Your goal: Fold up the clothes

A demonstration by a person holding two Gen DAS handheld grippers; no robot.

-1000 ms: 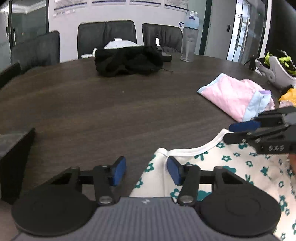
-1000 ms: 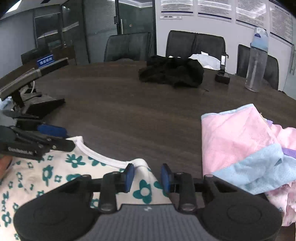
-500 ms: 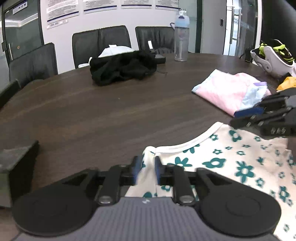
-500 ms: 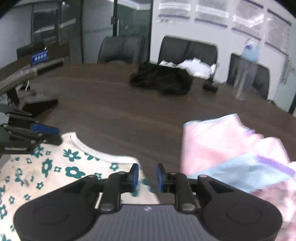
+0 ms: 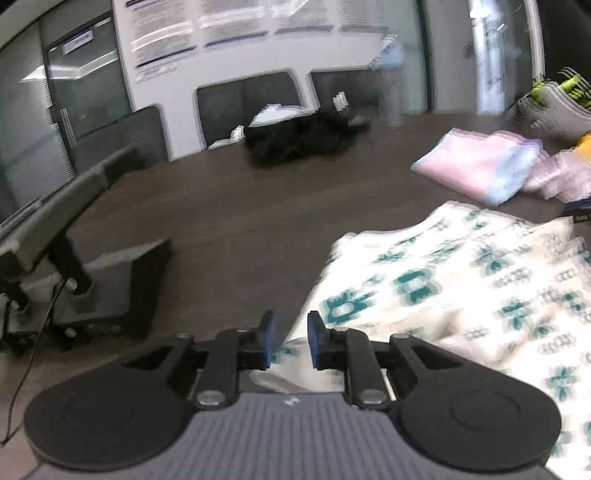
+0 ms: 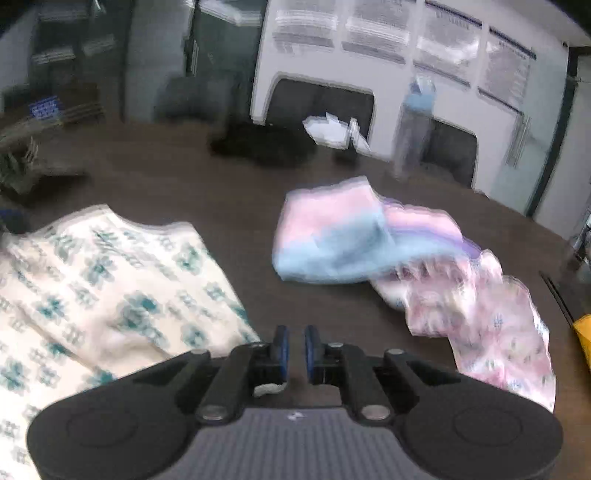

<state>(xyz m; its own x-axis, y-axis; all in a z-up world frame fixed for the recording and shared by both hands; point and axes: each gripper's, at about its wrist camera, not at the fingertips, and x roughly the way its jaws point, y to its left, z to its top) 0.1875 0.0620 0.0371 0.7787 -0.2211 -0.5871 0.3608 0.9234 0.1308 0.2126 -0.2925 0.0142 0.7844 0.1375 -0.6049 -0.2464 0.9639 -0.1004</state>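
Left tongs [image 5: 290,339]: closing, floral garment [image 5: 461,295] edge lying between the pads.
Right tongs [image 6: 293,350]: closing on the garment's corner.
Pink-blue stack [image 6: 340,236]: lying beside the garment on the tabletop [image 5: 240,218].

No text was readable in either view; motion blur smeared everything. Wall posters [image 5: 236,27] carried lines of print and dark blue bars, all illegible; same for the posters [image 6: 373,33] in the right wrist view. A blue sign [image 6: 44,107] at far left showed pale marks, unreadable. A small plate on the glass door [image 5: 79,38] was blurred out. A tiny white logo mark on the gripper body [image 5: 290,401] couldn't be made out.
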